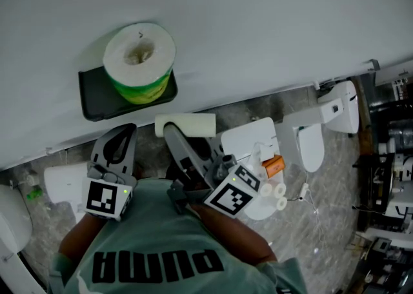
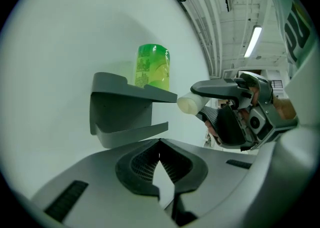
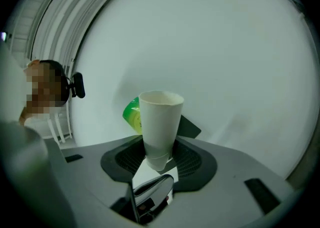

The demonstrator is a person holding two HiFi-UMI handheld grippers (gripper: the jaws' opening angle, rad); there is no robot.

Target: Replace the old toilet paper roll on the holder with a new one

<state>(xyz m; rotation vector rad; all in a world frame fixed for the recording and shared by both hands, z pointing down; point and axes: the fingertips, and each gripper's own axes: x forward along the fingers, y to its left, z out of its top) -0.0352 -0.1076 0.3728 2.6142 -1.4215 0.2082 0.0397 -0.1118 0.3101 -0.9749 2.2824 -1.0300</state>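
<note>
A new toilet paper roll [image 1: 139,60] in a green wrapper stands on top of the dark grey wall holder [image 1: 97,99]. My right gripper [image 1: 177,135] is shut on an empty white cardboard tube [image 1: 187,124], held just below the holder's right end. In the right gripper view the tube [image 3: 160,124] stands upright between the jaws, with the green roll [image 3: 131,115] behind it. My left gripper [image 1: 118,144] sits below the holder's left part, jaws shut and empty. The left gripper view shows the holder [image 2: 122,109], the green roll [image 2: 153,67] and the tube [image 2: 191,103].
The pale wall fills the upper part of the head view. On the marbled floor below are a white toilet [image 1: 313,141], white fixtures with an orange item [image 1: 274,166] and small white rolls [image 1: 276,195]. A green-capped bottle [image 1: 32,191] stands at the left.
</note>
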